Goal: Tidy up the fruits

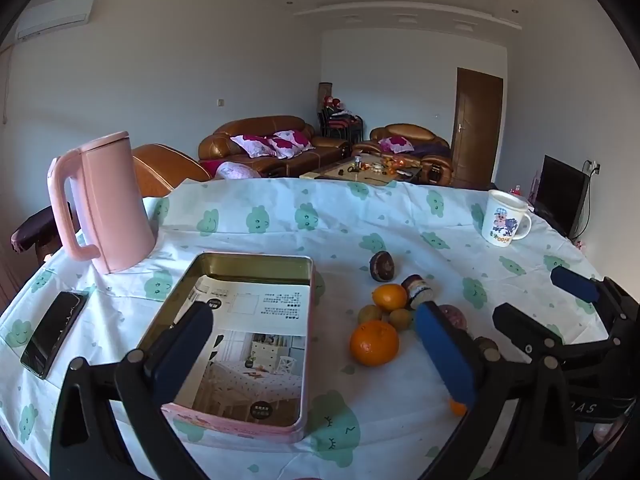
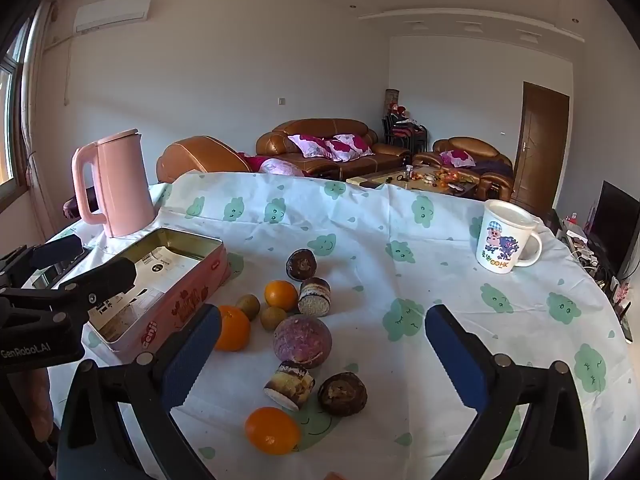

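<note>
Pink kettle (image 1: pixel 105 206) stands upright at the far left edge of the table (image 2: pixel 360 216), handle turned outward, lid on. The table's got a pale cloth printed with little green smiley clouds. A dark phone (image 1: pixel 54 333) lies flat along the left edge, nearer than the kettle. Over by the far right edge there's a white mug (image 2: pixel 505 237) with a cartoon print, handle pointing right. Past the table: brown leather sofas (image 2: pixel 320 146) with pink-and-white floral cushions, a cluttered coffee table (image 2: pixel 420 180) between them, a brown door (image 2: pixel 541 144) on the right wall, a dark screen (image 2: pixel 618 224) at the far right, and an air conditioner (image 2: pixel 114 12) up high on the left.
</note>
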